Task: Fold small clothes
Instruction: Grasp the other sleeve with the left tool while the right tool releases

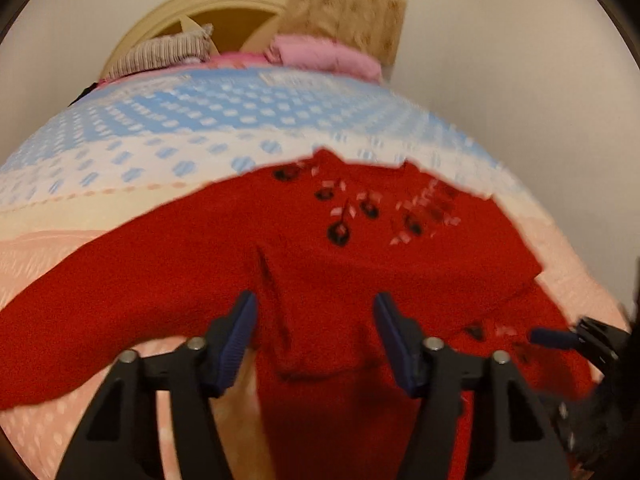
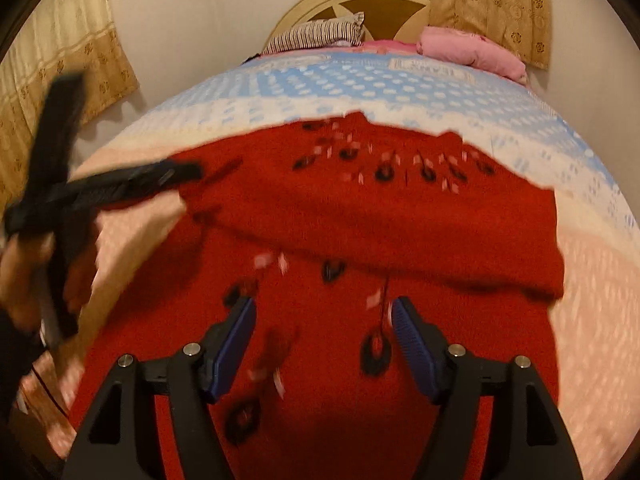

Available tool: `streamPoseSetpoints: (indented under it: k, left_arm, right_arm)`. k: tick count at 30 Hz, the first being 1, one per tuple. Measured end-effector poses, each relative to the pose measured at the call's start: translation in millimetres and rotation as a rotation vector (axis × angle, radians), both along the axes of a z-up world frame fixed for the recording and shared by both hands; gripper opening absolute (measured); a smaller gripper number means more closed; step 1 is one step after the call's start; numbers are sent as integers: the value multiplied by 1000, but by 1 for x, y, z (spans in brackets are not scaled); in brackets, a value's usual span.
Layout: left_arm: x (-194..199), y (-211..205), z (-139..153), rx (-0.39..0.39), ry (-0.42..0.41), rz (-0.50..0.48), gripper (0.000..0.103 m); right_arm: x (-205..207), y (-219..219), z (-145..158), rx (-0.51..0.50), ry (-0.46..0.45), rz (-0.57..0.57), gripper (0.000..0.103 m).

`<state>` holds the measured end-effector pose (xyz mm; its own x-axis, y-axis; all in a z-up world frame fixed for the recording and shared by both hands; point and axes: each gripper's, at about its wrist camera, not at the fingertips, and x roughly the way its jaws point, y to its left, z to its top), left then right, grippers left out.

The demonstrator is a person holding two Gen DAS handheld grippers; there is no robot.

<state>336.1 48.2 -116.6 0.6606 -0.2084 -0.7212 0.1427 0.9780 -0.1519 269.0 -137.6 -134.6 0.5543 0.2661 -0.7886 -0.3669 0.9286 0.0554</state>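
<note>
Left wrist view: left gripper (image 1: 316,308) over the near part of a red sweater (image 1: 312,264), jaws partly apart, blue pads clear of the cloth, nothing held. Sweater lies spread on the bedspread (image 1: 168,128), dotted blue far, pink near; dark and pale embroidery toward its far edge, one sleeve running left. Right gripper (image 1: 560,336) shows at the right edge, blurred. Far end: striped pillow (image 1: 164,52), folded pink cloth (image 1: 328,56), cream headboard (image 1: 224,4), patterned curtain (image 1: 352,4).

Right wrist view: right gripper (image 2: 324,312) above the sweater's (image 2: 400,216) near half, jaws well apart, empty, pads (image 2: 240,336) off the fabric. Upper part of sweater looks folded toward the near side, forming a ridge across the middle. Left gripper (image 2: 120,184) at left, motion-blurred, held by a hand (image 2: 24,272), its tip at the sweater's left edge; can't tell contact there.
</note>
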Motion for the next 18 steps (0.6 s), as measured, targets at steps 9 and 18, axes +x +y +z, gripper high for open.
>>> streamPoseSetpoints:
  k: [9,18]
  left_arm:
    - [-20,24,-2,-37,-47,99,4]
    - [-21,28,-12,-39,-13,111,4]
  right_arm:
    - [-16,-20,-16,80,-14,-1,75]
    - [-6,-41,18,185,-18,-43,76]
